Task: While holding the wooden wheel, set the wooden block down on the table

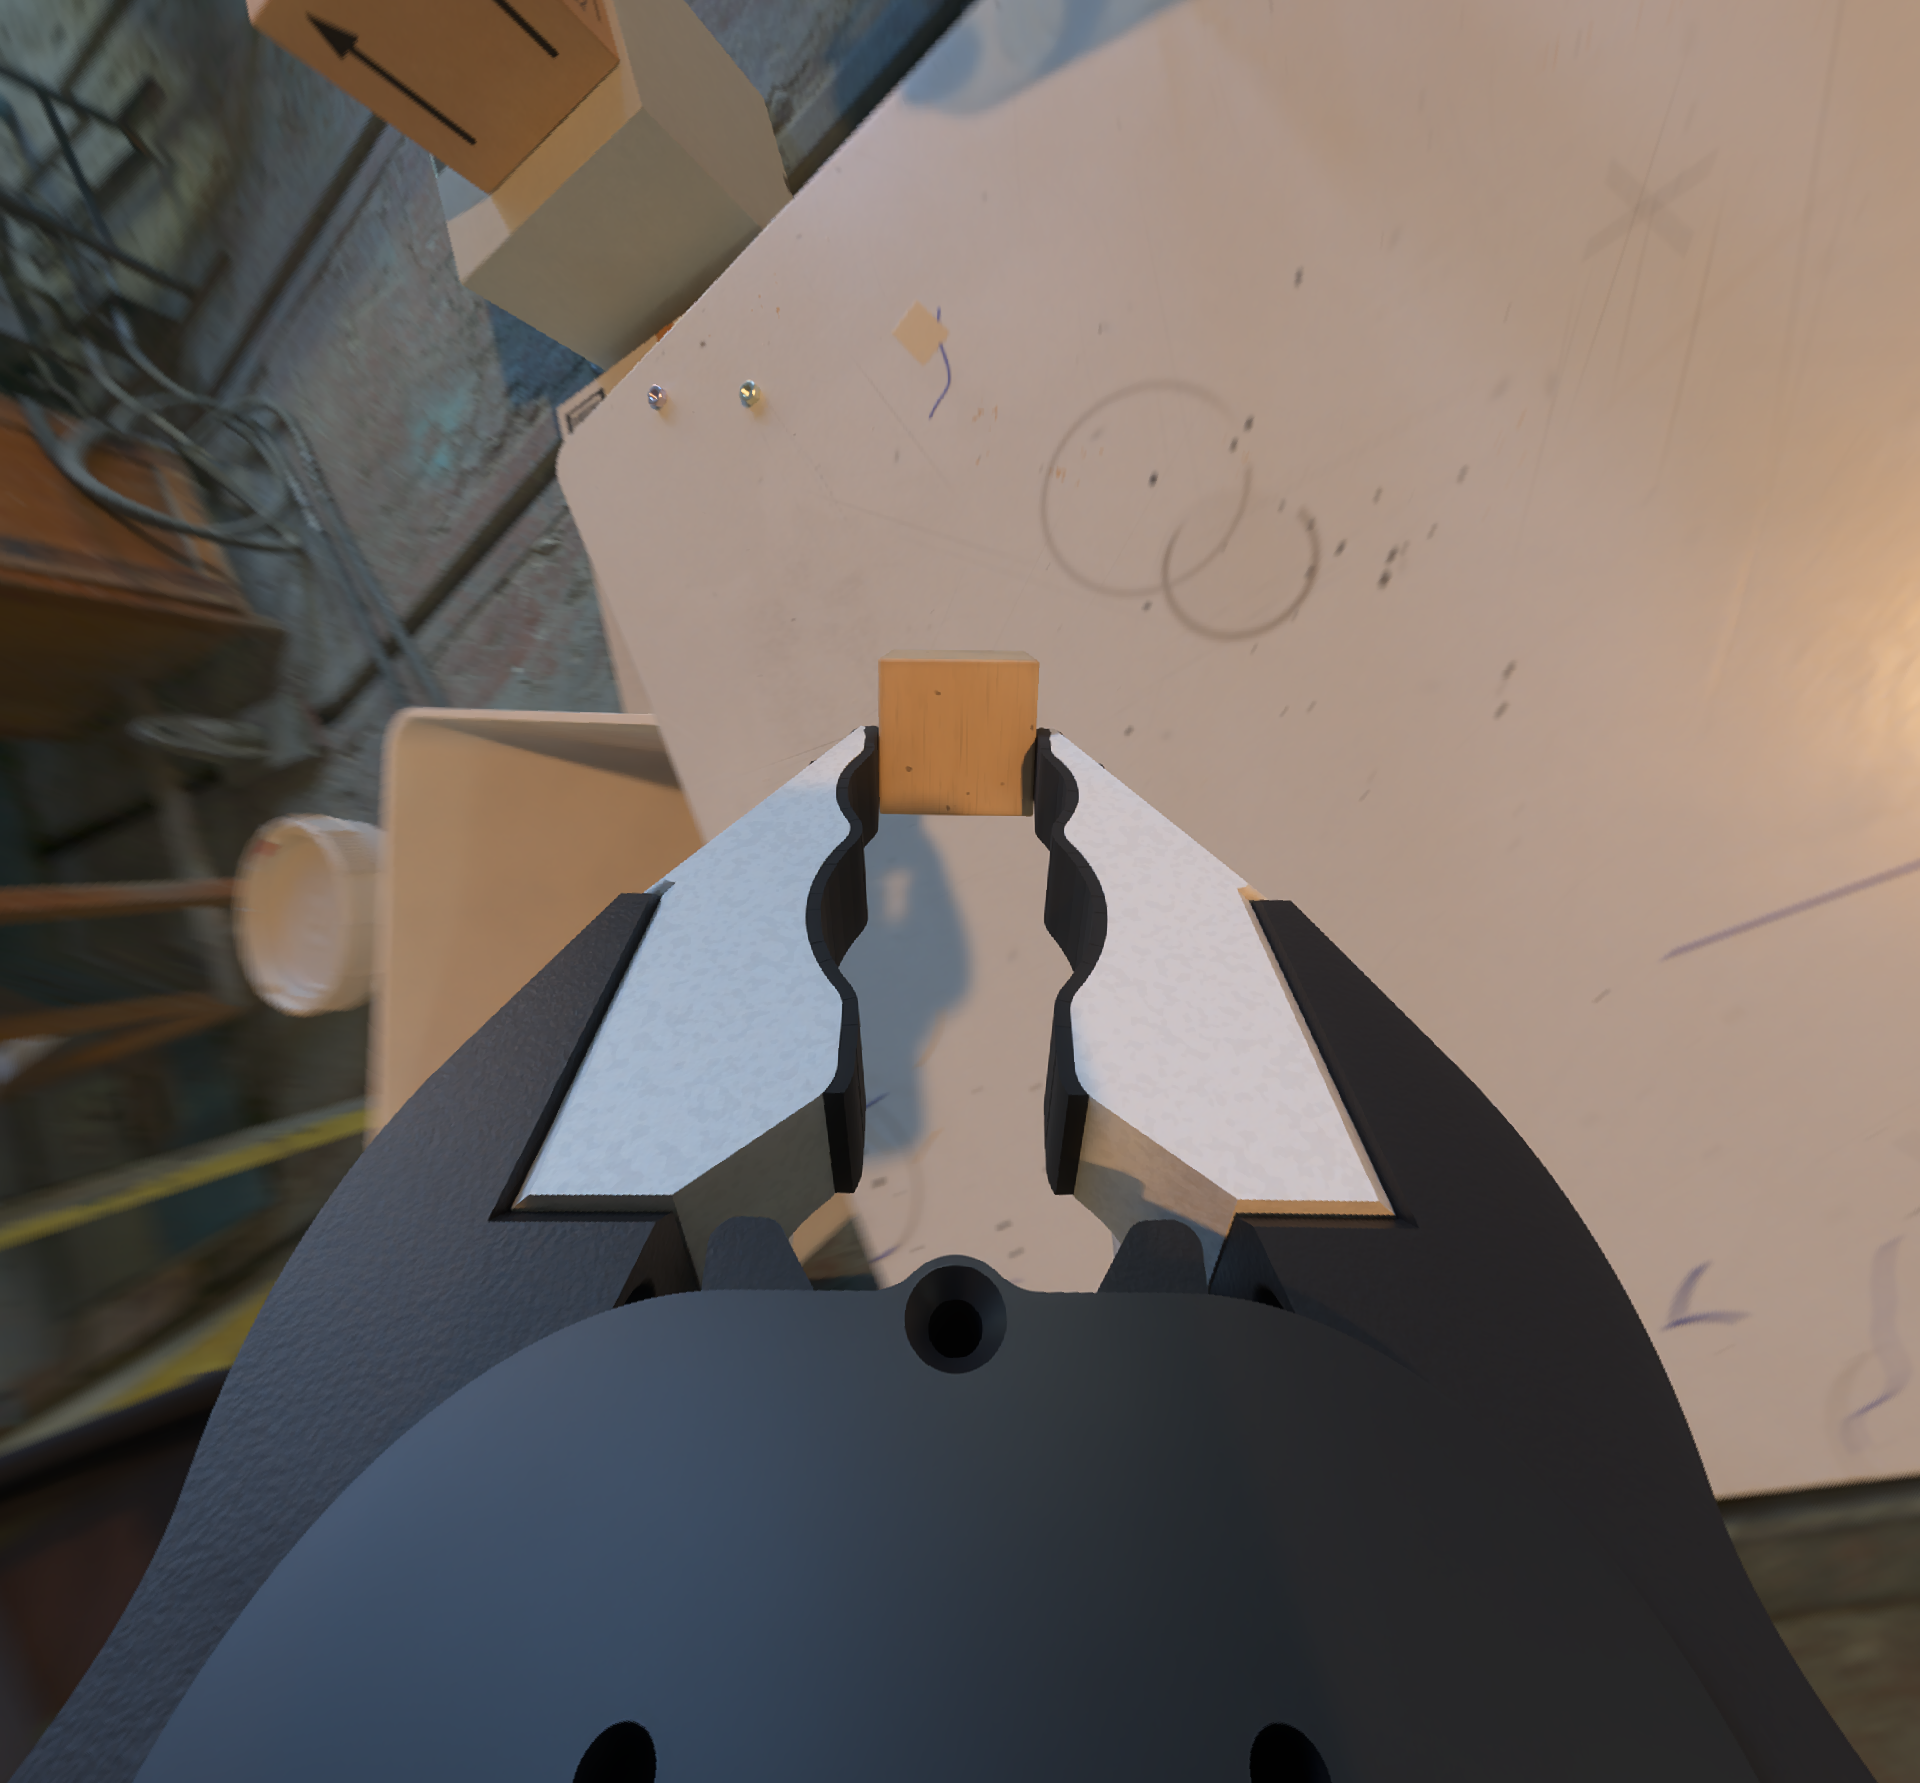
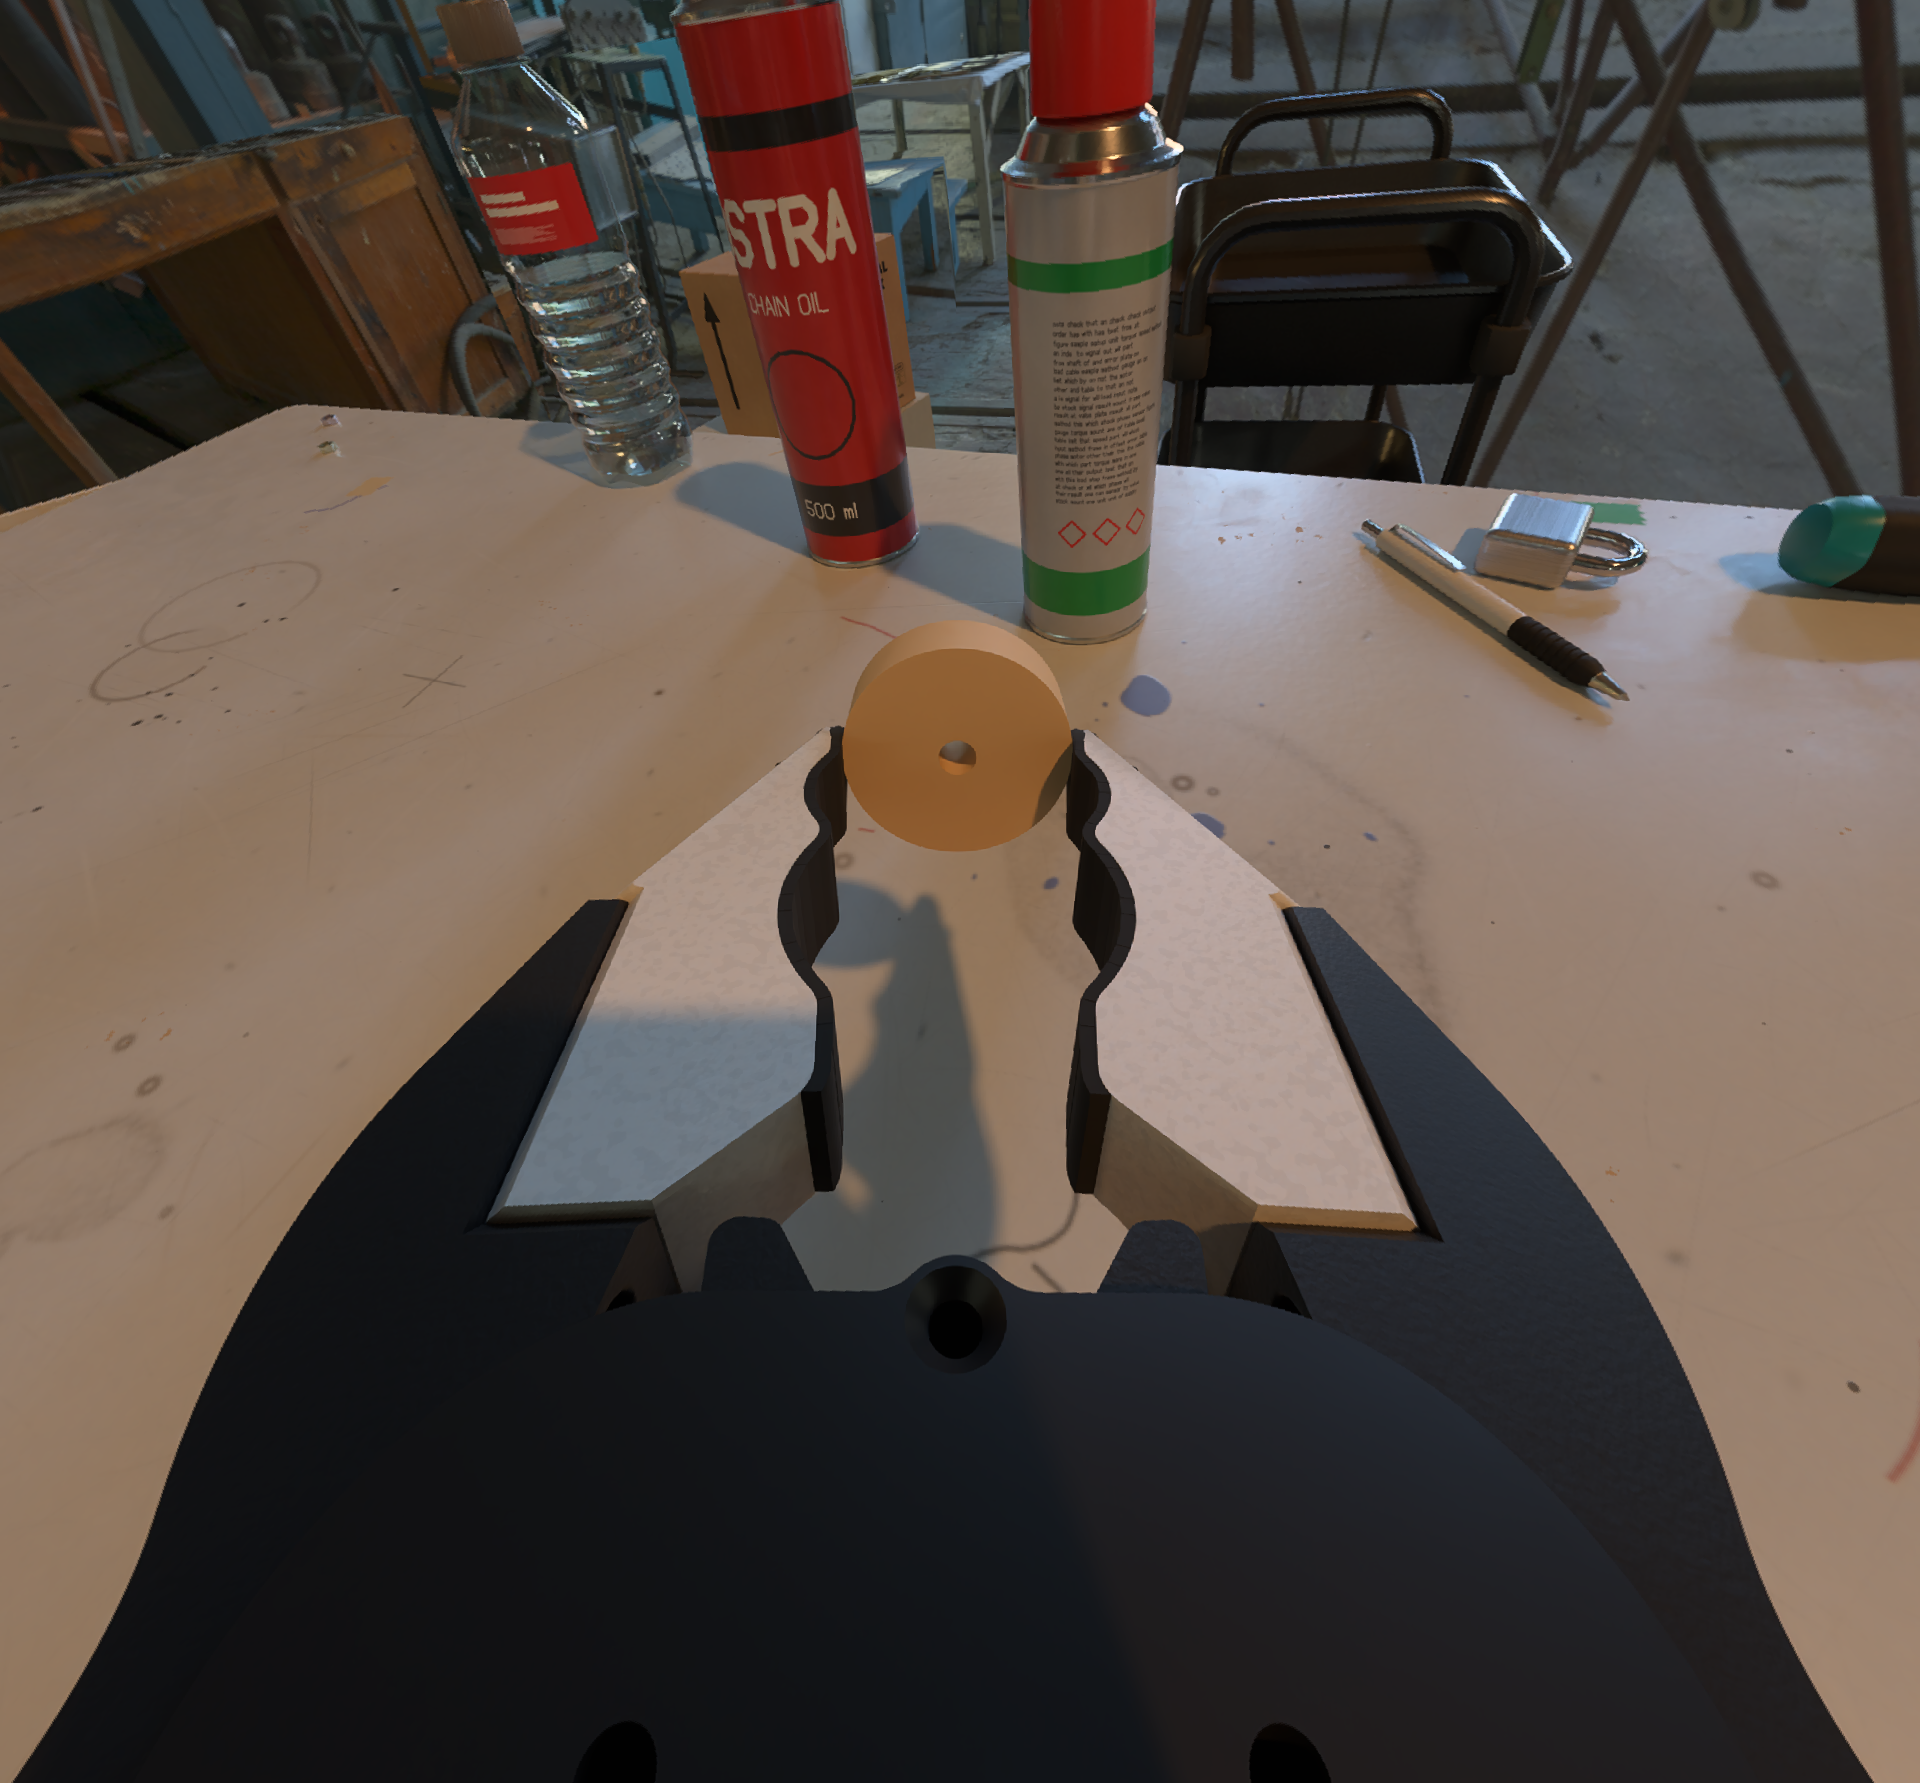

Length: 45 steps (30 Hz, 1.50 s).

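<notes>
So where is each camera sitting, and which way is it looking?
Left wrist view: sits on the left gripper, looks steeply down at the scuffed beige table; its two fingers pinch the small square wooden block.
Right wrist view: sits on the right gripper, looks across the table at two spray cans; its fingers pinch the round wooden wheel.
Shared: the table and its pencilled double circle.

Both views were warm and fairly bright, with a glow on the table at right in the left wrist view. Soft shadows fell toward the camera under each claw and beside the spray cans. Edges were wide-angle stretched, with the left-view background blurred and the right view sharp.
</notes>
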Each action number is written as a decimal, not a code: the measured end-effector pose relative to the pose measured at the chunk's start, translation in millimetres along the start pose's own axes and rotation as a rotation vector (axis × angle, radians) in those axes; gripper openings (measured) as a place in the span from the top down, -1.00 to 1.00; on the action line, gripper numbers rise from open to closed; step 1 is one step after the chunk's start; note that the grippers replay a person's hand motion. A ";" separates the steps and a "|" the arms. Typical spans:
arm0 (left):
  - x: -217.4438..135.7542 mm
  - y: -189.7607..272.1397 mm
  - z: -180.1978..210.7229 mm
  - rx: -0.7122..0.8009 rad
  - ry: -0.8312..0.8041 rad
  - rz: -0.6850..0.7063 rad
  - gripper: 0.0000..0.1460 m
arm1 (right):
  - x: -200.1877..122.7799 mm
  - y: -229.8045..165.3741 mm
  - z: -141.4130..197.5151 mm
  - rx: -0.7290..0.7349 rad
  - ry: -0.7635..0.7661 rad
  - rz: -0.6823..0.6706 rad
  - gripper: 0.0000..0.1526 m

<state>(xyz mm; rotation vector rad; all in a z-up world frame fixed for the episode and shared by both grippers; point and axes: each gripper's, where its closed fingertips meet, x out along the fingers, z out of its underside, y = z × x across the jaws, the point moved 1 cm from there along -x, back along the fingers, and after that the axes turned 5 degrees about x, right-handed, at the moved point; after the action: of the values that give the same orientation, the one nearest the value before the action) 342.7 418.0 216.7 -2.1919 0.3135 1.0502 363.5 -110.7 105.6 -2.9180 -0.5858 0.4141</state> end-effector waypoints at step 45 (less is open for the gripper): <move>37.5 72.3 92.5 -1.039 0.212 0.743 0.60 | 0.7 -17.1 4.7 -0.020 -0.023 -0.059 0.45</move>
<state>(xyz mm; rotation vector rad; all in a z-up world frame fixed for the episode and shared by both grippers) 277.3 428.7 112.9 -3.2442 0.8770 1.6118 356.6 -94.4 104.1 -2.9106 -0.6809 0.4379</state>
